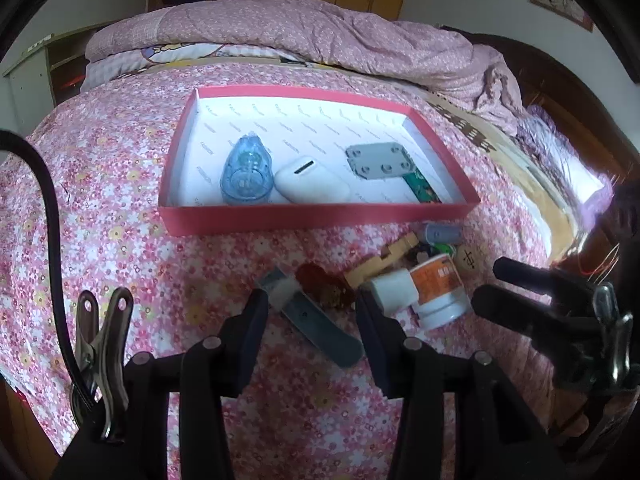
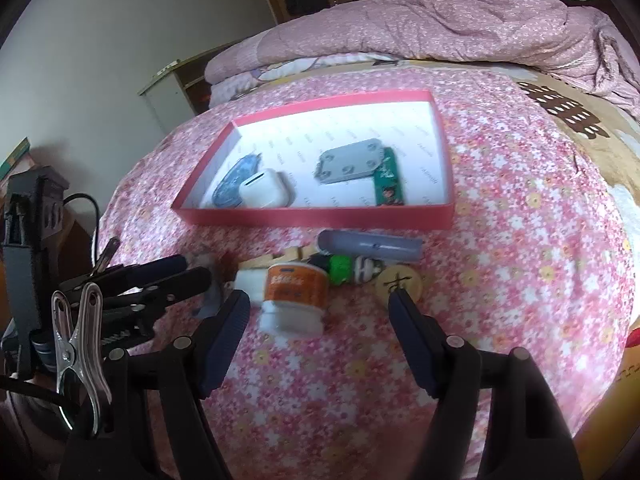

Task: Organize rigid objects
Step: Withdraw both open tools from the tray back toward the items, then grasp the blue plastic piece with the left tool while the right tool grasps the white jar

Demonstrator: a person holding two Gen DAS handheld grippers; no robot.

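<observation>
Both our grippers, left (image 1: 312,312) and right (image 2: 320,304), hang spread and empty. The jar (image 2: 294,298) lies beside the box (image 2: 320,216) (light, rigid, slippery); we'd pinch its orange middle.

The round wooden disc (image 2: 400,283) carried one dark Chinese character. The orange jar label (image 2: 298,283) had print too blurred to read, and the box (image 1: 320,218) lining's repeated pale word was also unreadable.

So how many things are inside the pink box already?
4. A blue tape dispenser at the near left, a white case touching it, a gray plate toward the right, and a green strip partly under it. Nothing else shows.
</observation>
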